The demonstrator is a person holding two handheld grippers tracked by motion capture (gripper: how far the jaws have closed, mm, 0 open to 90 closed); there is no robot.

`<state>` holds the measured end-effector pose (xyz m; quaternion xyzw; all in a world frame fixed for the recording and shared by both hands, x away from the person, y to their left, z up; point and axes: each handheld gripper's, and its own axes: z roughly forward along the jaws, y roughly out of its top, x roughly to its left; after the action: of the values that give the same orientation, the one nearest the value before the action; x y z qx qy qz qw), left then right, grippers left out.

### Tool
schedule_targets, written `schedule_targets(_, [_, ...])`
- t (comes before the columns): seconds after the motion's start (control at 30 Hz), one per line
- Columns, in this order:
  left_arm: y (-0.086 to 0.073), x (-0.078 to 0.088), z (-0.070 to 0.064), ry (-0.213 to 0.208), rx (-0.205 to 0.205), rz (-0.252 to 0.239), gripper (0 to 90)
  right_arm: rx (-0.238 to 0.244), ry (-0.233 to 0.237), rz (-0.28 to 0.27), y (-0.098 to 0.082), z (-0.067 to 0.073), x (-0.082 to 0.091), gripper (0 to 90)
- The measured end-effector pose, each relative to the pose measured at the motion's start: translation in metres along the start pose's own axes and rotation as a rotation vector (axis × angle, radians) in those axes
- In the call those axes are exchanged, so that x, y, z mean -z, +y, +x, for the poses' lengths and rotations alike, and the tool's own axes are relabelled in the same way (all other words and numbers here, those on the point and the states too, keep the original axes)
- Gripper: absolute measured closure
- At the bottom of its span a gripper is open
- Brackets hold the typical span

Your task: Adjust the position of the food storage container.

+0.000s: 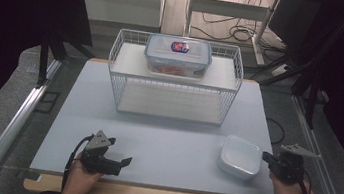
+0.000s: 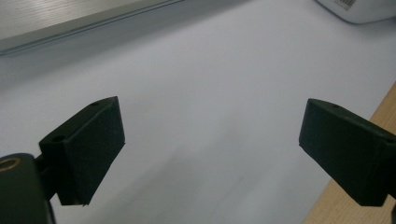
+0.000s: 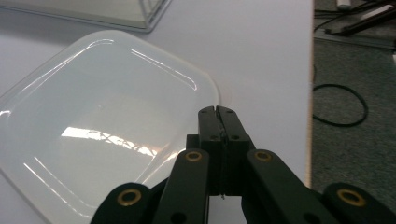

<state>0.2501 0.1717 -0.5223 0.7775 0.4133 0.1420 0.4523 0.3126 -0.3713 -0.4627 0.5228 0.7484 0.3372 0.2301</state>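
**White dish untouched, both grippers idle at the near edge**

White plastic dish [image 1: 239,157] is seen lying upside down on the pale table [image 1: 164,141], just beside the right gripper [image 1: 272,160] on its inner side. In the right gripper view the dish [image 3: 93,126] lies just ahead and to the left of the jaws, which are pressed flat together with nothing between them; the tip appears close to the dish rim, but contact cannot be confirmed.

The left gripper [image 1: 123,164] is held low near the front edge, well apart from the dish. Its pads [image 2: 88,149] stand wide apart over bare table, nothing clamped. A corner of the dish [image 2: 359,9] is noted far ahead of it, to the right.

Farther off, beyond both grippers, a white wire rack [image 1: 175,77] is set at the middle of the table. A clear lidded container [image 1: 178,55] with orange contents is resting on its upper shelf; the lower shelf is bare.

Judged progress: nothing has been gripped or lifted yet. The dish is probably the piece in hand; taking hold of it and placing it remain to be done, possibly on the rack.
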Motion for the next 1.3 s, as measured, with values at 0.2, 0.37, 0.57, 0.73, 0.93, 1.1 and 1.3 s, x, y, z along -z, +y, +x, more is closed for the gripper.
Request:
schedule_targets(0.2, [-0.001,-0.001,0.0,-0.006,0.007,-0.002,6.8,0.022,0.038,0.002,0.003,0.012,-0.008,89.2])
schedule_targets(0.37, [-0.001,-0.001,0.0,-0.014,0.013,-0.01,7.0,0.035,0.062,-0.003,0.006,0.021,-0.014,89.1])
schedule_targets(0.57, [-0.001,-0.003,0.001,-0.017,0.011,-0.013,6.9,0.029,0.085,-0.005,0.01,0.028,-0.02,89.2])
schedule_targets(0.73, [-0.001,-0.004,0.0,-0.022,-0.007,-0.014,6.0,0.037,0.112,-0.007,0.013,0.037,-0.026,89.2])
schedule_targets(0.93, [0.0,-0.006,-0.002,-0.029,-0.019,-0.001,5.6,0.065,0.143,-0.01,0.019,0.054,-0.035,89.1])
schedule_targets(1.1, [0.0,-0.006,-0.002,-0.028,-0.017,0.002,5.9,0.094,0.173,-0.011,0.023,0.071,-0.042,89.1])
schedule_targets(1.3, [0.0,-0.006,-0.003,-0.027,-0.026,0.011,6.3,0.125,0.21,-0.013,0.026,0.09,-0.048,89.0])
